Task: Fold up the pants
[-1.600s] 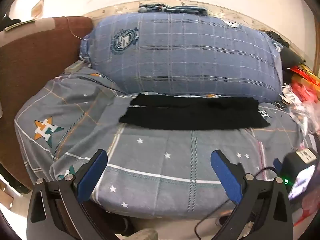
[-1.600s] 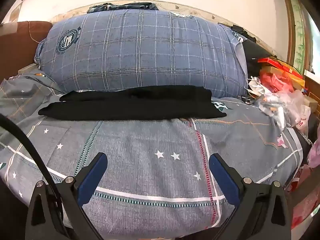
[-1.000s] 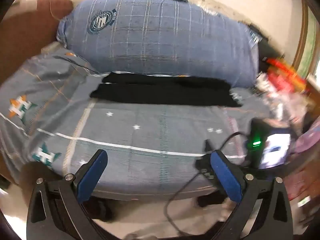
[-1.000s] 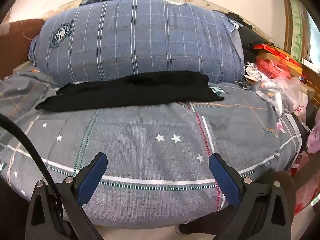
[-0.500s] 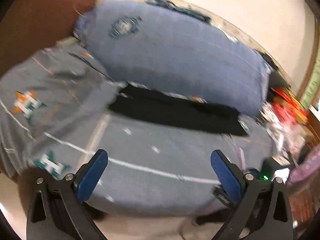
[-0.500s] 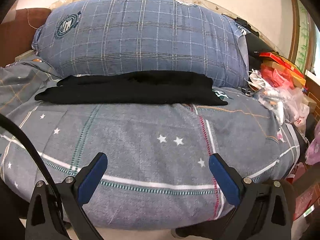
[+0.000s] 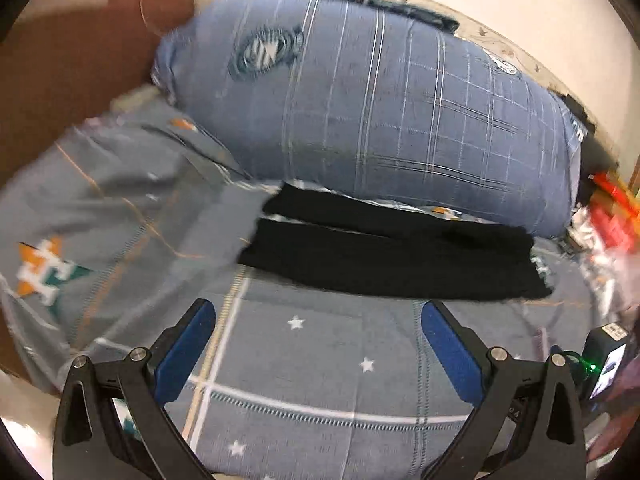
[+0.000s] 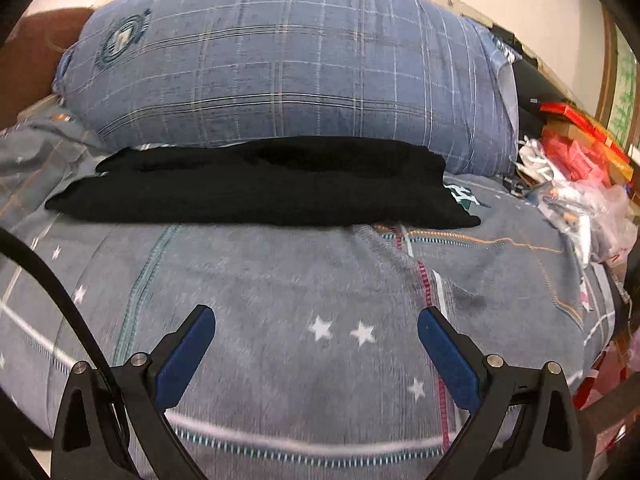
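Black pants (image 7: 392,256) lie flat across the grey star-patterned bedspread (image 7: 328,360), lengthwise left to right, just in front of a big blue plaid pillow (image 7: 380,108). They also show in the right wrist view (image 8: 260,188). My left gripper (image 7: 318,316) is open and empty, above the bedspread a short way in front of the pants. My right gripper (image 8: 316,320) is open and empty, also over the bedspread (image 8: 280,300) in front of the pants.
A brown headboard (image 7: 68,56) stands at the left. Red boxes and plastic bags (image 8: 576,184) pile up at the bed's right side. A device with a green light (image 7: 604,364) is at the left view's right edge. A black cable (image 8: 52,280) crosses the right view's left.
Both grippers have moved forward over the bed toward the pants, which look larger now. The left view swung about and is blurred. Both stay open.
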`<state>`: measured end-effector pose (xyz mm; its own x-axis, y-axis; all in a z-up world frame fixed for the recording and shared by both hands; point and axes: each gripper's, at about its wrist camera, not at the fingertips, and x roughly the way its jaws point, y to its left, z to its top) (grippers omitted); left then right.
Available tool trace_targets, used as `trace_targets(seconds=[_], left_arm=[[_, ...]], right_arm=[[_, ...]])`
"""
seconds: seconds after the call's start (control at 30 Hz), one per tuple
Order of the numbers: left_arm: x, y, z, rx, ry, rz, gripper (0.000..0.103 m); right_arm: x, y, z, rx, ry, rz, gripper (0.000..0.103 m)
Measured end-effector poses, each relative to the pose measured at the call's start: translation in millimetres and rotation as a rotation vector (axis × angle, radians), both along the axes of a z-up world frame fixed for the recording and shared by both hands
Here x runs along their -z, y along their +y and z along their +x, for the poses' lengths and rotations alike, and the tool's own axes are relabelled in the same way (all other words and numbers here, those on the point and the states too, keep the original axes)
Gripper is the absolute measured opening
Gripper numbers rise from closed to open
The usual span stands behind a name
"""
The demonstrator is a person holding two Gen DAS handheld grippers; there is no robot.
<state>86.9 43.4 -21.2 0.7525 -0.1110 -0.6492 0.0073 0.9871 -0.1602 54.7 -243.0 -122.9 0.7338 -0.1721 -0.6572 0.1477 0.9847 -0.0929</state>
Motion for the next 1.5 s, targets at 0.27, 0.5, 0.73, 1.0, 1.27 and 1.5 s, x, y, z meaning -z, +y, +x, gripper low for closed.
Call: trace_targets(seconds=[0.27, 0.5, 0.73, 1.0, 1.27, 1.5], left_arm=[[3, 20, 64, 0.021, 0.074, -0.039, 0.103], [7, 34, 166, 0.066, 0.136, 0.000, 0.080], [60, 48, 290, 0.062, 0.351, -0.056, 0.067], [105, 48, 380, 0.117, 0.428, -0.007, 0.067], [134, 32, 428, 0.159, 0.472, 0.068, 0.081], [90, 6, 411, 0.213, 0.398, 0.126, 0.005]], right_arm=[[-14, -75, 46, 0.092, 0.051, 0.083, 0.103], [-38, -141, 94, 0.102, 0.074, 0.144, 0.103], [-62, -217, 207, 0.085, 0.131, 0.157, 0.103], [-25, -264, 337, 0.058, 0.387, 0.302, 0.100], [33, -237, 384, 0.003, 0.649, 0.247, 0.086], [2, -225, 368, -0.036, 0.579, 0.261, 0.025]])
